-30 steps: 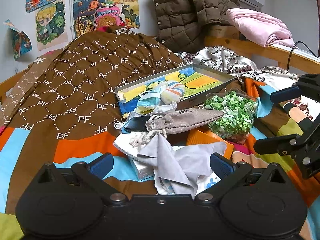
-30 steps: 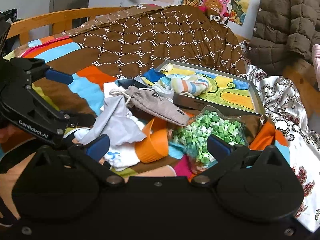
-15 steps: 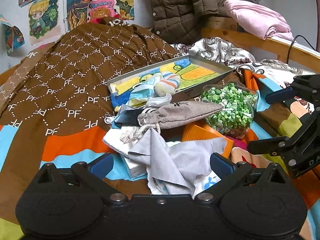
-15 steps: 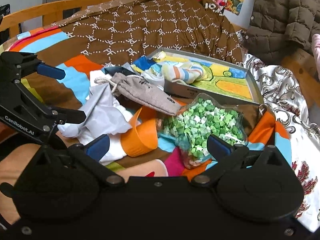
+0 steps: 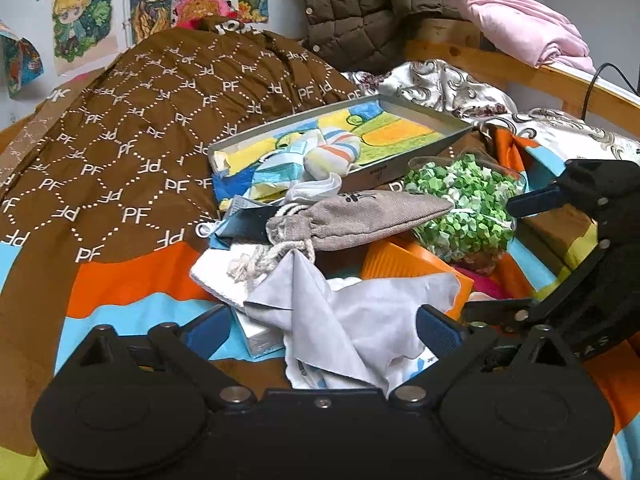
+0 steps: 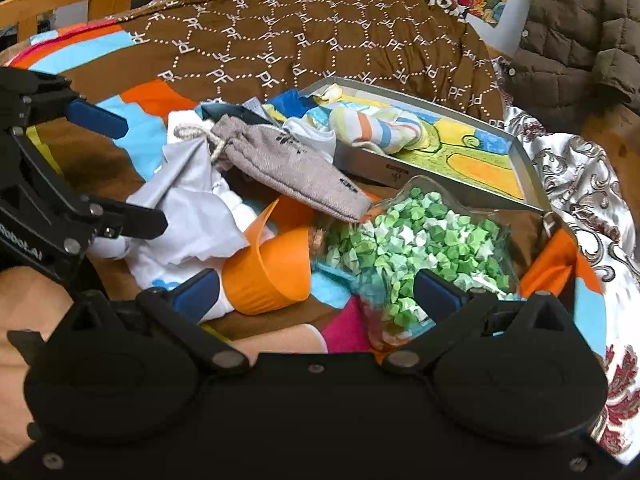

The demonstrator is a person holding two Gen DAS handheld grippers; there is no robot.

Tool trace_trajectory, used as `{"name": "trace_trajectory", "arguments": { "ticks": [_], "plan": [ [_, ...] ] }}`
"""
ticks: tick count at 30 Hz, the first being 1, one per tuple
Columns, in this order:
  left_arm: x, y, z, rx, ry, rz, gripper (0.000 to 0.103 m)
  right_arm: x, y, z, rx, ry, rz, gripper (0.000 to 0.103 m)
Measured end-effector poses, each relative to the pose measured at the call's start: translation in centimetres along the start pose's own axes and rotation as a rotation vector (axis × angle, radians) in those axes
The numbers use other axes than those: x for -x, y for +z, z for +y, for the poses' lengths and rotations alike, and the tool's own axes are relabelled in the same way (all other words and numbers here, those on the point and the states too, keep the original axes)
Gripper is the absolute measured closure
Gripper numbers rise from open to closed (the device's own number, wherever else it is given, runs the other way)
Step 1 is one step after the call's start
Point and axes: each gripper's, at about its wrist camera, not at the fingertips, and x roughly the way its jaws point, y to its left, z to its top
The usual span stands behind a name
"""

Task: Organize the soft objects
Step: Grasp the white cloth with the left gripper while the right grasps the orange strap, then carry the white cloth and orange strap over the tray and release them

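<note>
A heap of soft things lies on the bedspread: a grey drawstring pouch (image 5: 360,220) (image 6: 288,168) on top, a light grey cloth (image 5: 360,312) (image 6: 192,208) in front of it, white fabric underneath. A striped sock (image 5: 332,152) (image 6: 372,128) rests in the metal tray (image 5: 384,176) (image 6: 384,168) behind. My left gripper (image 5: 323,330) (image 6: 142,176) straddles the light grey cloth; its jaws are closing and the pads stand clear of the fabric. My right gripper (image 6: 317,294) (image 5: 490,260) is open, low over an orange cup (image 6: 272,272) and a bag of green paper stars (image 6: 420,248).
The orange cup (image 5: 400,260) and the stars bag (image 5: 464,204) lie right of the heap. A brown patterned quilt (image 5: 140,140) rises behind on the left. A brown puffer jacket (image 5: 380,4), a pink blanket (image 5: 528,32) and a wooden bed rail (image 5: 580,84) stand at the back.
The right gripper has sunk and come closer to the orange cup and the stars bag. The left gripper edged forward over the light grey cloth, and its fingers narrowed slightly.
</note>
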Motion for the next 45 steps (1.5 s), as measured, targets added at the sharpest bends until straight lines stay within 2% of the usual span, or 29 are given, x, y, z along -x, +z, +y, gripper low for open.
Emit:
{"name": "trace_trajectory", "arguments": {
  "ticks": [3,5,8,12,21,24,26,34,38,45],
  "plan": [
    [-0.3,0.2,0.1,0.003,-0.012,0.022,0.018,-0.7,-0.1,0.0,-0.007,0.02,0.018,0.014],
    [-0.6,0.4,0.2,0.013,-0.029,0.04,0.024,-1.2,0.0,0.2,0.001,0.044,0.028,0.029],
    [-0.8,0.5,0.4,0.02,-0.045,0.063,0.034,-1.9,0.2,0.6,0.013,0.065,0.044,0.039],
    [-1.4,0.7,0.7,0.049,-0.059,0.102,0.048,-2.7,0.4,1.1,0.028,0.089,0.073,0.043],
    [-1.9,0.8,1.3,0.092,-0.065,0.133,0.064,-5.0,1.0,0.0,-0.07,0.16,0.145,0.047],
    [-1.8,0.9,1.3,0.093,-0.076,0.138,0.073,-5.5,1.0,-0.6,-0.106,0.197,0.169,0.053],
    [-1.7,1.0,1.3,0.105,-0.086,0.134,0.08,-5.7,1.1,-0.8,-0.132,0.216,0.182,0.062],
    [-1.5,1.3,1.7,0.146,-0.097,0.151,0.099,-4.9,1.5,-1.0,-0.143,0.204,0.161,0.078],
    [-1.3,1.3,1.9,0.176,-0.1,0.153,0.102,-4.0,1.8,-0.4,-0.103,0.194,0.156,0.087],
    [-0.5,1.6,1.8,0.165,-0.124,0.141,0.103,-1.9,2.8,1.2,-0.047,0.161,0.127,0.093]
  ]
}}
